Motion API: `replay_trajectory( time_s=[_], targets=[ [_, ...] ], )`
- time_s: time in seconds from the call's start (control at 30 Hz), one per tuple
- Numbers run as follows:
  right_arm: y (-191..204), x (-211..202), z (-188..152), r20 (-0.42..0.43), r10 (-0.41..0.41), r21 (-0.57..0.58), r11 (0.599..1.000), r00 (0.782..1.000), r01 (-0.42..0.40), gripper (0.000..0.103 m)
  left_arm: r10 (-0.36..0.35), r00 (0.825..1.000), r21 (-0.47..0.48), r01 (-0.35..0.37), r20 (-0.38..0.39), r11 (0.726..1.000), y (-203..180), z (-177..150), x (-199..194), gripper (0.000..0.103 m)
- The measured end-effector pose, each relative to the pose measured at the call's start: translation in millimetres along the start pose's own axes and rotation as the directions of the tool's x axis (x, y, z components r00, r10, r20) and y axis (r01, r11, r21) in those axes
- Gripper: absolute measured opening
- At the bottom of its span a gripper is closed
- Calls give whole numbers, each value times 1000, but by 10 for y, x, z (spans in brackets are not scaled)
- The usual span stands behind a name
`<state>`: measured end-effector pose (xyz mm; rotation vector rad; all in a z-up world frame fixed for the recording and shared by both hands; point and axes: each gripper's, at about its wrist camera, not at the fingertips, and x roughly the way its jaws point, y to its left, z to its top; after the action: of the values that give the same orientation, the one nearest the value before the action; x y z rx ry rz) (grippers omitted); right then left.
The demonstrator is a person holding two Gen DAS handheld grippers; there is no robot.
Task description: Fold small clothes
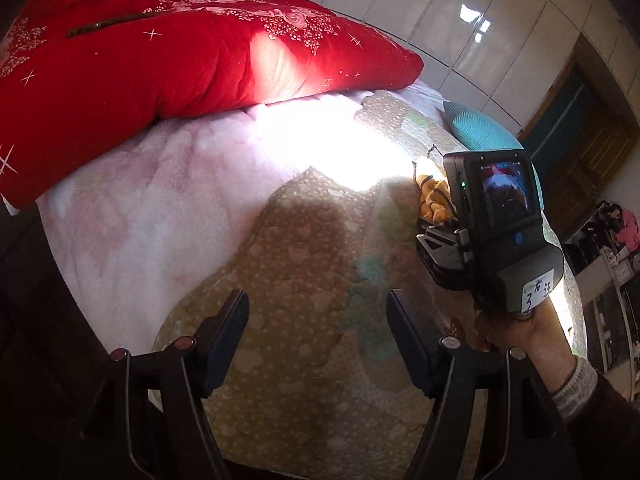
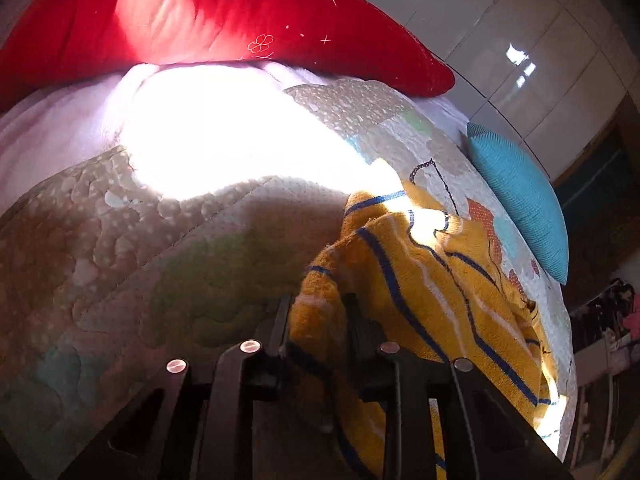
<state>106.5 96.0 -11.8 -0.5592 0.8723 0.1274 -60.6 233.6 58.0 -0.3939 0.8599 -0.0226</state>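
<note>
A small yellow knit garment with blue and white stripes (image 2: 432,280) lies crumpled on the quilted bedspread (image 2: 120,248). My right gripper (image 2: 318,312) is shut on a bunched edge of it, with cloth filling the gap between the fingers. In the left wrist view a bit of the garment (image 1: 430,196) shows behind the right gripper's camera body (image 1: 496,216), which a hand holds at the right. My left gripper (image 1: 316,316) is open and empty above the bedspread (image 1: 288,264), well left of the garment.
A big red pillow (image 1: 160,52) lies on a pink fleece blanket (image 1: 140,184) at the back. A teal cushion (image 2: 520,196) sits at the bed's right edge. White wardrobe doors (image 1: 460,24) stand behind. Strong sunlight washes out the bed's middle.
</note>
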Motion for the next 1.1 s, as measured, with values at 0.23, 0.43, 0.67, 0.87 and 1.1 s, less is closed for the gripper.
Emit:
replay_trajectory(
  time_s=[0.23, 0.43, 0.67, 0.87, 1.1],
  targets=[
    [-912, -481, -32, 132, 159, 299, 935, 978, -192, 12, -29, 999, 50, 30, -24, 998, -302, -7, -39, 70],
    [-2358, -881, -688, 251, 110, 594, 767, 962, -243, 12, -61, 997, 121, 66, -46, 990, -752, -27, -31, 70],
    [-3390, -783, -2338, 158, 49, 842, 516, 986, -160, 12, -104, 986, 210, 130, -130, 969, -1357, -171, 187, 70],
    [-3416, -577, -3123, 160, 140, 886, 416, 977, -204, 13, -122, 972, 286, 178, -203, 941, -1881, -309, 405, 70],
    [-3687, -937, -3321, 224, 105, 886, 392, 969, -247, 28, -118, 962, 396, 211, -246, 894, -2445, -395, 593, 70]
  ],
)
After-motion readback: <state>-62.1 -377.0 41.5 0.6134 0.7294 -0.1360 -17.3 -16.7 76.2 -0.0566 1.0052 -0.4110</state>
